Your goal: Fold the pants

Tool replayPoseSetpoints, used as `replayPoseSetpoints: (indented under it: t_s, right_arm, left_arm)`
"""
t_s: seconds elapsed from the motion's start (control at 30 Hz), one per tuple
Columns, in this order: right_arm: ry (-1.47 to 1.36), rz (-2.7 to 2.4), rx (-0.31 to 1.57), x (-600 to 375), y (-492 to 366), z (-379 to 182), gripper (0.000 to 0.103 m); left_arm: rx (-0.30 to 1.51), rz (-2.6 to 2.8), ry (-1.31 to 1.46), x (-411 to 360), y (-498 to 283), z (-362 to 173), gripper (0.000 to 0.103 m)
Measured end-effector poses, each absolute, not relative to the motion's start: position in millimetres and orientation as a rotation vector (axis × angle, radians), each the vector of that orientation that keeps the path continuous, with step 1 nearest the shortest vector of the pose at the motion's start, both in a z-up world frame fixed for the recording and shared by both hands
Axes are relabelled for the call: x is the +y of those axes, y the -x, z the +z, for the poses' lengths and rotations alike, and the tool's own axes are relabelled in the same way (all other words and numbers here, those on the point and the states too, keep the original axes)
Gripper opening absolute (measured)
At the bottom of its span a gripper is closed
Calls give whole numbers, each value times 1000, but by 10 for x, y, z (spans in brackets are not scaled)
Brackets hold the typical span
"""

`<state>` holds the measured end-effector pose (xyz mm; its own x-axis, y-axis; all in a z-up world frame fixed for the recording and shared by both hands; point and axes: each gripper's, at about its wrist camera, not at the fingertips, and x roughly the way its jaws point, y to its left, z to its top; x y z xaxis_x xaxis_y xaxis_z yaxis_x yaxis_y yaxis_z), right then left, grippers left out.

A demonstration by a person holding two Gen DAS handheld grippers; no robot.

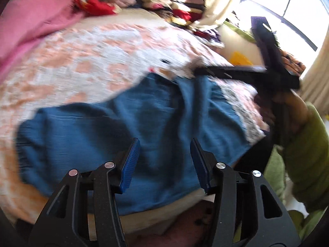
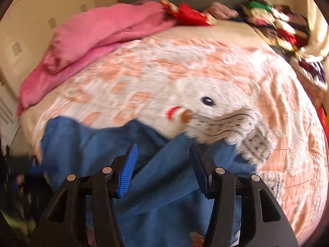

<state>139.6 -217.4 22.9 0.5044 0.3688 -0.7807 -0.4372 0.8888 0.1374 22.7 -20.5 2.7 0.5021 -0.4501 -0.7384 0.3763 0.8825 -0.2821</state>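
Blue pants [image 1: 127, 127] lie rumpled and creased on the bedspread [image 1: 82, 61], near its front edge. Above the pants, the left gripper [image 1: 165, 165] and the right gripper [image 2: 164, 168] both hover with jaws parted, released, nothing between the pads.

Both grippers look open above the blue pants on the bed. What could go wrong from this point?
1. The blue pants lie rumpled with a raised ridge; folding now could trap creases.
2. Both the left gripper and right gripper are open and empty, so a regrasp might also pinch the patterned blanket.
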Motion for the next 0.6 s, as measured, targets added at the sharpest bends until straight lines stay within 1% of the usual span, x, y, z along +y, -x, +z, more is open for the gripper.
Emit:
replayPoseSetpoints:
  t_s: [0.1, 0.2, 0.3, 0.33, 0.37, 0.4, 0.43, 0.47, 0.5, 0.53, 0.57, 0.6]
  right_arm:
    - [68, 447, 946, -2181, -1693, 137, 51]
    - [75, 435, 982, -2140, -1911, 21, 54]
    - [126, 394, 1017, -2021, -2114, -132, 54]
    - [144, 371, 1025, -1979, -2181, -174, 54]
    - [169, 330, 1034, -1950, -2261, -252, 54]
    - [186, 301, 1045, -1920, -2318, -306, 54]
    - [203, 275, 1054, -1901, -2361, -358, 54]
    - [216, 260, 1056, -1891, -2400, -406, 50]
    - [230, 254, 1052, -1889, -2428, -452, 36]
    - [238, 249, 1049, -1906, -2441, -473, 32]
    - [233, 249, 1046, -1937, -2448, -477, 23]
    - [202, 271, 1039, -1998, -2438, -453, 13]
  left_arm:
    - [963, -552, 65, -481, -288, -138, 43]
    - [1002, -559, 67, -600, -374, -275, 43]
    - [1021, -550, 51, -682, -479, -381, 43]
    - [1024, -555, 45, -712, -501, -407, 38]
    - [1036, -560, 41, -747, -514, -442, 32]
    - [1047, -571, 43, -772, -520, -467, 19]
    - [1059, -588, 46, -809, -518, -497, 13]
    - [1065, -598, 41, -839, -502, -521, 13]
    - [1066, -600, 36, -853, -489, -532, 13]
    - [1066, -602, 30, -861, -472, -543, 13]
    - [1065, -603, 34, -854, -467, -544, 13]
    - [1064, -604, 42, -838, -466, -536, 13]
